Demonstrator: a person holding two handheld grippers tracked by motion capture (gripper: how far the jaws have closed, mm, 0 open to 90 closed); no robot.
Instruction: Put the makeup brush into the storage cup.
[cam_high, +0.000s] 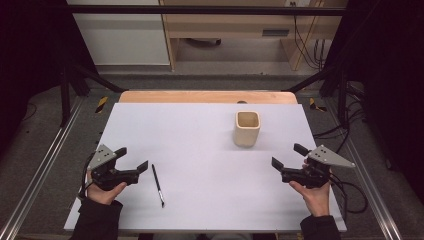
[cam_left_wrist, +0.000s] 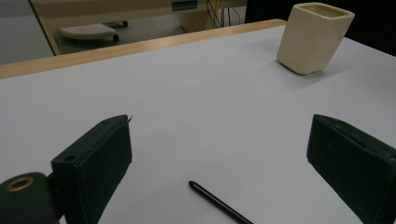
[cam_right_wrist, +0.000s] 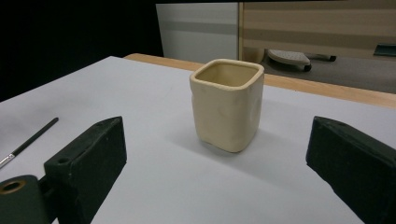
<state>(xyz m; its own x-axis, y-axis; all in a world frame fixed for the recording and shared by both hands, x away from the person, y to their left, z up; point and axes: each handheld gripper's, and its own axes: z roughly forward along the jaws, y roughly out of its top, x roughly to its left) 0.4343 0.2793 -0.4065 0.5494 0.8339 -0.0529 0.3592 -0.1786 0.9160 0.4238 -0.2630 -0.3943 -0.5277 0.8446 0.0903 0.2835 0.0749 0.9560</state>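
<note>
A cream square cup (cam_high: 247, 128) stands upright and empty on the white table top (cam_high: 200, 135), right of centre. A thin black pen (cam_high: 158, 185) lies flat near the front left. My left gripper (cam_high: 132, 159) is open, just left of the pen, with nothing between its jaws. My right gripper (cam_high: 288, 156) is open too, at the front right, aimed at the cup. In the left gripper view the pen (cam_left_wrist: 219, 204) lies between the jaws, the cup (cam_left_wrist: 314, 38) far right. The right gripper view has the cup (cam_right_wrist: 227, 104) ahead, the pen (cam_right_wrist: 28, 141) at left.
The white top rests on a wooden table whose far edge (cam_high: 207, 96) shows behind it. Black frame bars and cables (cam_high: 345, 125) flank the table. A hand (cam_high: 102, 192) holds each gripper near the front edge.
</note>
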